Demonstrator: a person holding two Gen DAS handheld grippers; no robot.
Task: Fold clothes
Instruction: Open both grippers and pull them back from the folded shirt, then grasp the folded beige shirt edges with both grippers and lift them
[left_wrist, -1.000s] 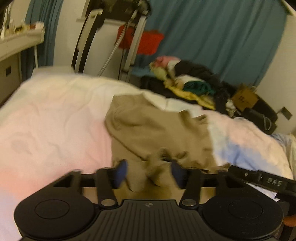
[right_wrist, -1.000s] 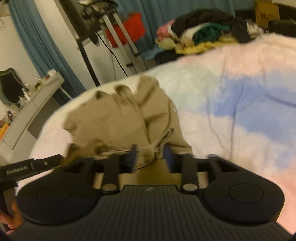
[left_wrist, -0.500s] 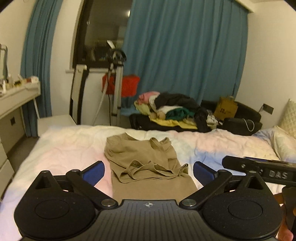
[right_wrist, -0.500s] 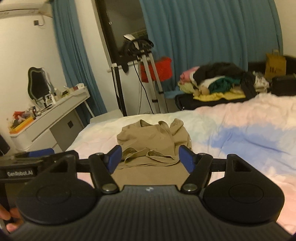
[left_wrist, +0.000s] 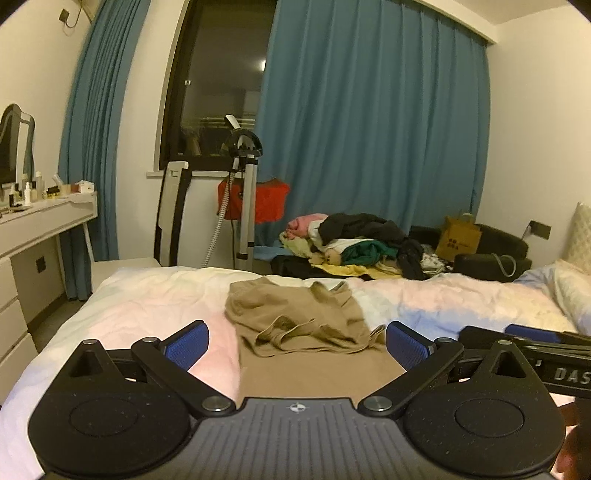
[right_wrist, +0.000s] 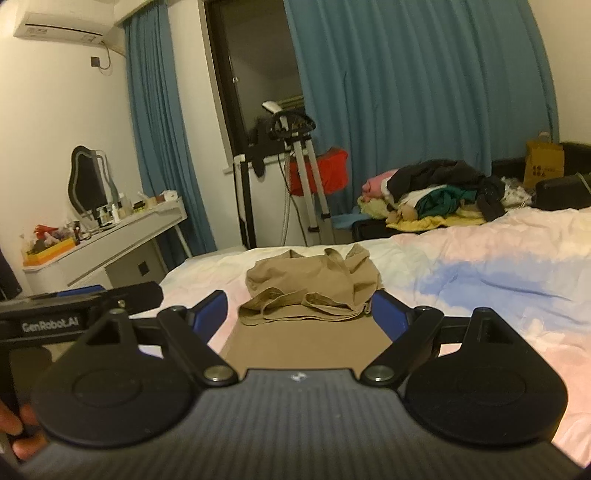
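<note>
Tan, crumpled soft top (left_wrist: 295, 325) lies on rumpled duvet (left_wrist: 147, 306).

Black tongs (left_wrist: 297, 341), blue pads (left_wrist: 186, 344), seemingly ribbed.

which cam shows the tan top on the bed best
The left wrist view: the tan top sits larger and sharper there, with its straps and folded-over upper half readable between the open left gripper. The right wrist view shows the same garment between the open right gripper, but smaller and softer.
</note>
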